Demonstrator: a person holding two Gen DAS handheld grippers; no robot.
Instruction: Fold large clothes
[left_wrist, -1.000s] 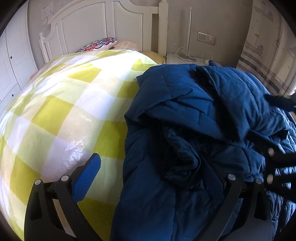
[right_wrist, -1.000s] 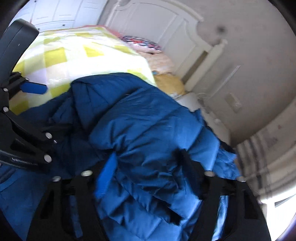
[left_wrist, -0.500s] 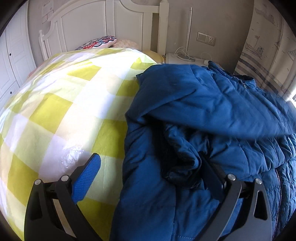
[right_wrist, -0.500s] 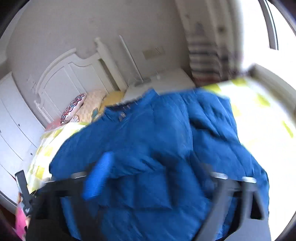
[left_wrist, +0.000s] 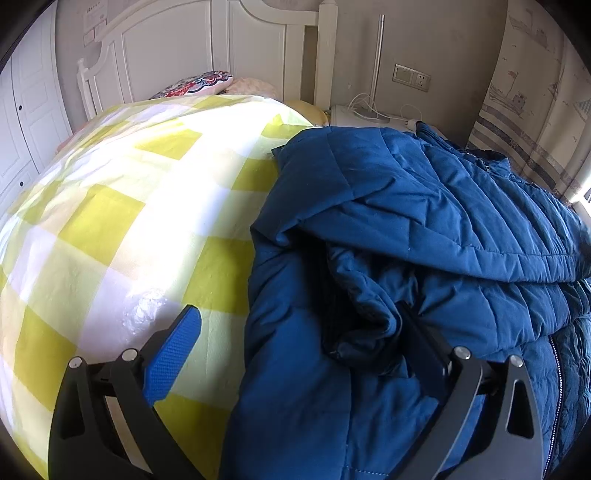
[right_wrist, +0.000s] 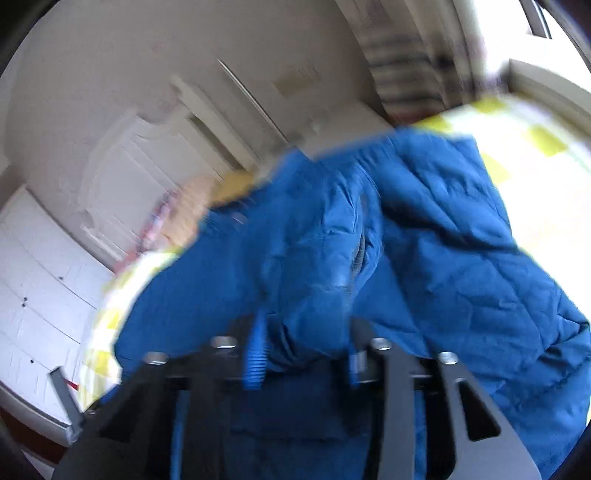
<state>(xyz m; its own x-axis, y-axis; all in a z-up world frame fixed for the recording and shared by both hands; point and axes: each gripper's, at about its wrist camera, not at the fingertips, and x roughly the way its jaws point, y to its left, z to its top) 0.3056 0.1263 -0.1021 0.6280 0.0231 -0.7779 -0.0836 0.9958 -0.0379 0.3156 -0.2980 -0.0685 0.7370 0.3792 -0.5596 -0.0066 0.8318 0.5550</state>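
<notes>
Blue puffer jacket (left_wrist: 424, 229) lies bunched on the bed (left_wrist: 122, 206), right half. Your left claw (left_wrist: 295, 343) is wide, one finger in the folds. Right claw (right_wrist: 303, 354) looks narrow w/ fabric pinched, but it's blurry. Padding's soft, bulky, prob. slick, so grab hem or seam edges.

a yellow-and-white checked quilt (left_wrist: 122, 229) covers the bed. a patterned pillow (left_wrist: 195, 83) lies at its head, against the white headboard (left_wrist: 207, 48). beside the bed stands a white nightstand (left_wrist: 354, 116) with a slim lamp pole (left_wrist: 377, 62) and white cables (left_wrist: 364, 101). a wall socket (left_wrist: 412, 77) sits above; a striped curtain (left_wrist: 532, 110) hangs right, white wardrobe doors (left_wrist: 26, 110) left.
</notes>
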